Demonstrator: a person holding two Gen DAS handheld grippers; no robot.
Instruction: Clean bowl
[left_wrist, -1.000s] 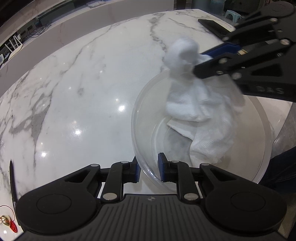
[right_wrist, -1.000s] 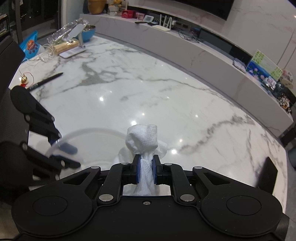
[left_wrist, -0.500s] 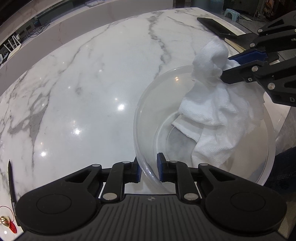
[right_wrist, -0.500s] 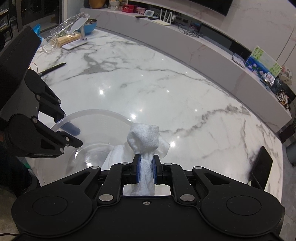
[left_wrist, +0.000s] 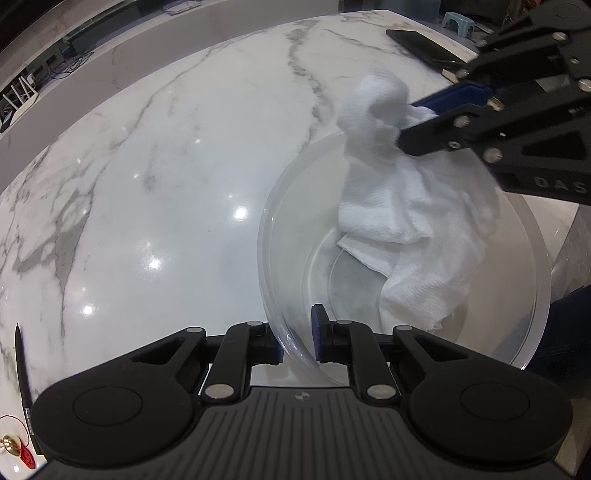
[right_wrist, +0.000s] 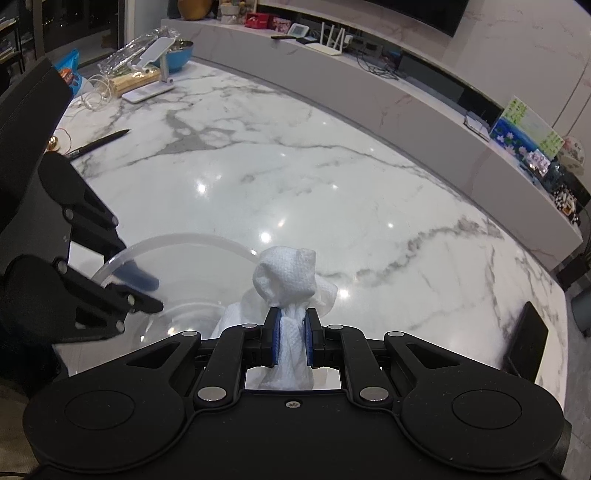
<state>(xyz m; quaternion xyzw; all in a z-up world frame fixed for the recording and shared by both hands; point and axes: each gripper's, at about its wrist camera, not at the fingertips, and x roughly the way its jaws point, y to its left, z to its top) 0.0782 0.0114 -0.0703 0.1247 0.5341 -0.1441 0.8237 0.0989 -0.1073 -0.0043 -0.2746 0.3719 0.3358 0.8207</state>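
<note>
**Bowl pinned at its rim, cloth bunched for the wipe**

Because you need a firm surface to wipe against, the counter (left_wrist: 155, 177) carries everything: its marble top gives the bowl a flat, steady seat, and the bowl sits at the near right corner, close to the counter's edge.

Next in size, the clear bowl (left_wrist: 532, 258) stands upright, tilted little if at all, so its inside is open to the cloth from above.

Your left gripper (left_wrist: 297, 338) holds the near rim, one of the fingers (left_wrist: 318, 334) inside the wall and the other outside, closed onto the clear plastic. That grip, I judge, is there to stop the bowl sliding or spinning while the other hand rubs.

Your right gripper (right_wrist: 291, 341) comes in from the far right, its fingers clamped tight on the neck of the white cloth (left_wrist: 417, 221). Gripping it bunched leaves a knob above the fingers and a loose skirt hanging down into the bowl, draped over the far wall and reaching the floor, which is the part that does the wiping.

Smallest, a black pen (right_wrist: 99, 142) lies well apart at the far left, clear of the work.
</note>
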